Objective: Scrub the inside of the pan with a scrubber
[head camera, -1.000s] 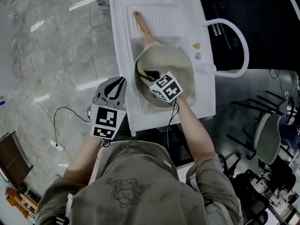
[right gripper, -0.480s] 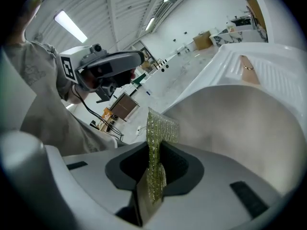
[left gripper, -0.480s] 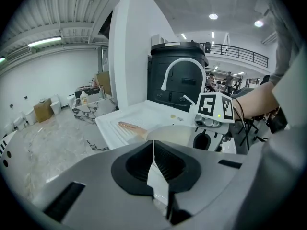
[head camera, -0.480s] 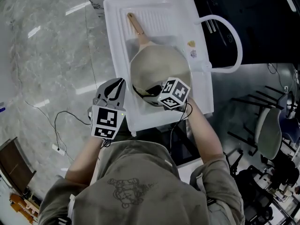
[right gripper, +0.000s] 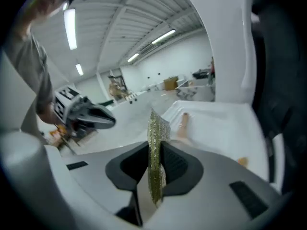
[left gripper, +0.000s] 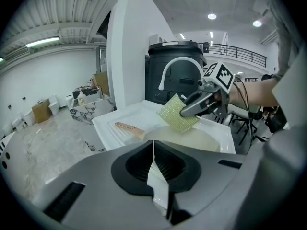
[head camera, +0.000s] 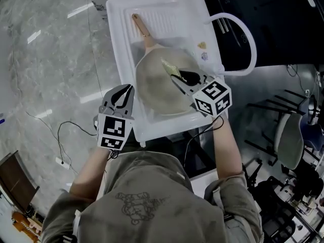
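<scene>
The right gripper is covering the round beige pan's right rim, its jaws hiding the yellow-green mesh scrubber's lower end. A yellowish speck on the white sink is looking too small to name.

White sink, faucet, marble floor

One pan with a single wooden handle lies in one white sink, beside one curved white tap, and there is one yellow-green scrubber. Two grippers show, the left gripper and the right gripper, each carrying one marker cube. Two small scraps sit on the sink's rim.
</scene>
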A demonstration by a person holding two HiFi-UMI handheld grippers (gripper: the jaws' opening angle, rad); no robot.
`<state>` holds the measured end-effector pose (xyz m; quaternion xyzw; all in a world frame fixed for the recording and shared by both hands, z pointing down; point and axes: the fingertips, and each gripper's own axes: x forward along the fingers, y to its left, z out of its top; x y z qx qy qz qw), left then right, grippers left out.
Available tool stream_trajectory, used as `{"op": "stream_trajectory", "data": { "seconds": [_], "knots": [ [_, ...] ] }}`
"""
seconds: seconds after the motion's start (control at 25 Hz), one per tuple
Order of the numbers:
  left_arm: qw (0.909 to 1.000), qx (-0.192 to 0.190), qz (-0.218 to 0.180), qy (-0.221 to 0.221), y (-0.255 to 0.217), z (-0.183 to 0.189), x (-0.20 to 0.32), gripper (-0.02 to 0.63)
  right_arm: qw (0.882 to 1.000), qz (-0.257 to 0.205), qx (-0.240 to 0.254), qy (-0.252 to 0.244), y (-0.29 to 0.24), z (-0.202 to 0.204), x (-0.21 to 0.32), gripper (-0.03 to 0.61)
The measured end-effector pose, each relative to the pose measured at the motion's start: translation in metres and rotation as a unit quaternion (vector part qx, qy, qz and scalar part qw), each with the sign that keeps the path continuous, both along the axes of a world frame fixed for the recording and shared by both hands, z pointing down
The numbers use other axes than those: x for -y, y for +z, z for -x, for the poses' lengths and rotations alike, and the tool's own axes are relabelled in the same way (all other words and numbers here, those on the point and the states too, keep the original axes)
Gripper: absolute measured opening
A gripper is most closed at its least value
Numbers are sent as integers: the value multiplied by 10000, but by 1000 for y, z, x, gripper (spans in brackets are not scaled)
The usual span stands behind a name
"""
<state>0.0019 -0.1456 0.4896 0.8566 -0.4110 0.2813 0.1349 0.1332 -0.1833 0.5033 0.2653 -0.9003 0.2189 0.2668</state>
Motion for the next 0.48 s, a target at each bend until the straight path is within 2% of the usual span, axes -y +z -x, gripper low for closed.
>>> {"op": "stream_trajectory", "data": {
  "seconds": [0.08, 0.2, 0.36, 0.48],
  "knots": [
    [10000, -1, 16, 15, 2, -2, 0, 21, 9901, -853, -1048, 372, 11, -17, 24, 75],
    [10000, 9, 4, 33, 3, -4, 0, 21, 9612, -1548, -2205, 586, 38, -28, 43, 75],
    [10000, 22, -34, 1, 1, -2, 3, 21, 9248, -1886, -3290, 311, 84, -26, 50, 75],
    [10000, 16, -57, -17, -2, 0, 7, 21, 9063, -1995, -3724, 102, 111, -23, 55, 75]
  ]
}}
